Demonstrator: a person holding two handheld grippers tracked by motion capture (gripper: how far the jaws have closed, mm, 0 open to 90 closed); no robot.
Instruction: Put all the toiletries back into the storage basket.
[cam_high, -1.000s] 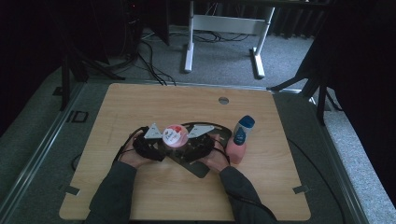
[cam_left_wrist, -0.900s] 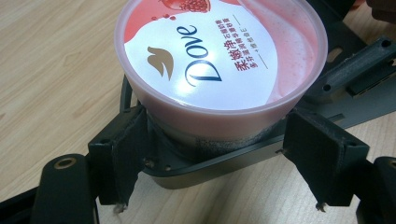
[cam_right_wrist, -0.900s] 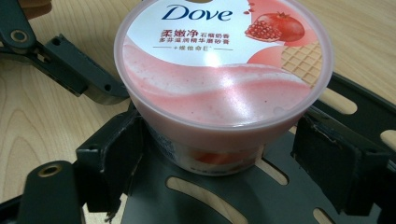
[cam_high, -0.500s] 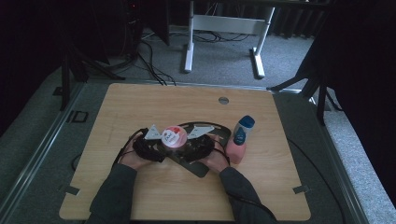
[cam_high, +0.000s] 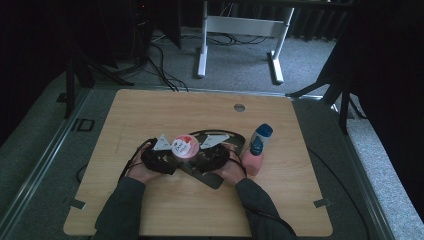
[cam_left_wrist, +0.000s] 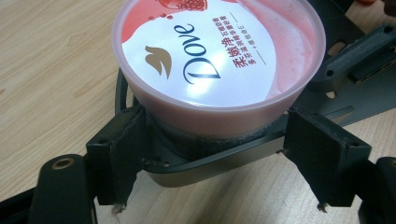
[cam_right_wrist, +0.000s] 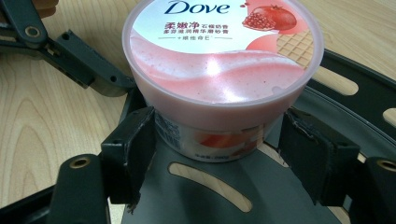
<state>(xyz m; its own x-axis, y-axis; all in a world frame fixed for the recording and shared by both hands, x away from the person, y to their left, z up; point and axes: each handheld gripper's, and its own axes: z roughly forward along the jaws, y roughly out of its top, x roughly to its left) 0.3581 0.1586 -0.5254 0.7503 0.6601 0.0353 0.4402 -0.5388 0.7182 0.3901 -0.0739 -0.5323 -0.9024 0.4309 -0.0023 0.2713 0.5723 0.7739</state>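
Tub (cam_high: 184, 146) stands upright on the dark tray (cam_high: 210, 177) at table (cam_high: 150, 105) centre, bottle (cam_high: 256, 150) at 3 o'clock. Left gripper (cam_left_wrist: 219, 140) clamps the tub's base. Right gripper (cam_right_wrist: 215, 144) jaws, just closing, flank the tub; contact cannot be confirmed.

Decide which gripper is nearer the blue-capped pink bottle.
Right. The right gripper sits just left of the bottle; the left gripper lies farther left, beyond the Dove tub.
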